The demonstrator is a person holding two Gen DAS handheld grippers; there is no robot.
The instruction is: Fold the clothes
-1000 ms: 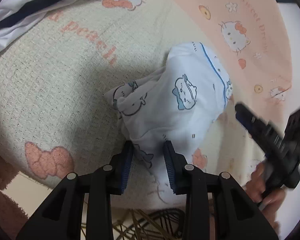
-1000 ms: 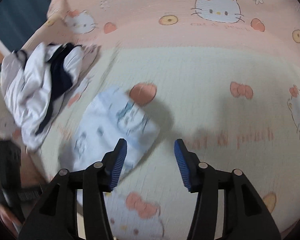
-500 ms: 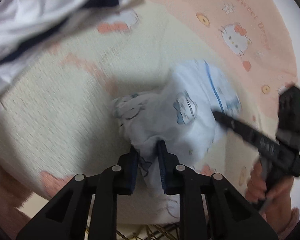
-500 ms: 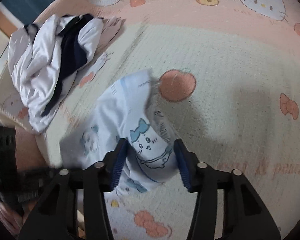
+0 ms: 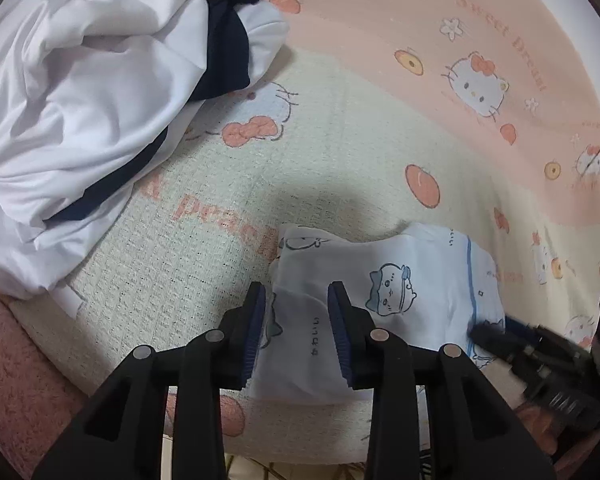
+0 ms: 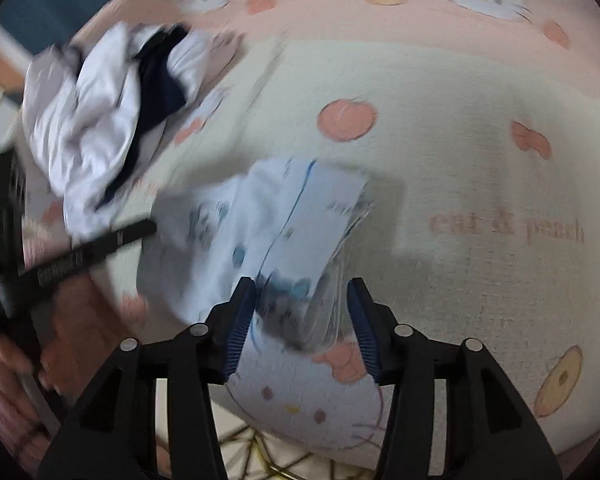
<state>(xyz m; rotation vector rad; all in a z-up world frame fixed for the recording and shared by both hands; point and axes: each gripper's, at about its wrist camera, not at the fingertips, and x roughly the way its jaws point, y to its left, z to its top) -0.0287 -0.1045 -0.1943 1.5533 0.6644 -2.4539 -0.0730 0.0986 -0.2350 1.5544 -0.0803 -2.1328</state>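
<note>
A small light-blue garment (image 5: pixel 404 276) printed with cartoon animals lies folded on the blanket near its front edge. My left gripper (image 5: pixel 297 320) hangs over the garment's left end. Its jaws are opening, with cloth lying between them and the pads off it. My right gripper (image 6: pixel 301 316) stands over the garment's (image 6: pixel 284 216) near end. Its jaws are opening too, and a fold of cloth sits loose between them. One of the right gripper's fingers (image 5: pixel 500 338) shows at the garment's right side in the left wrist view.
A crumpled white and navy garment (image 5: pixel 100 100) (image 6: pixel 112 120) lies at the back left of the cream and pink cat-print blanket (image 5: pixel 172 264). Pink fluffy fabric (image 5: pixel 12 380) sits at the lower left. The blanket's front edge drops to a floor with a gold wire frame (image 6: pixel 260 456).
Half a second ago both grippers were pinched on the light-blue garment. Now both stand wider and the garment lies flatter on the blanket. The left wrist view has swung toward the white pile.
</note>
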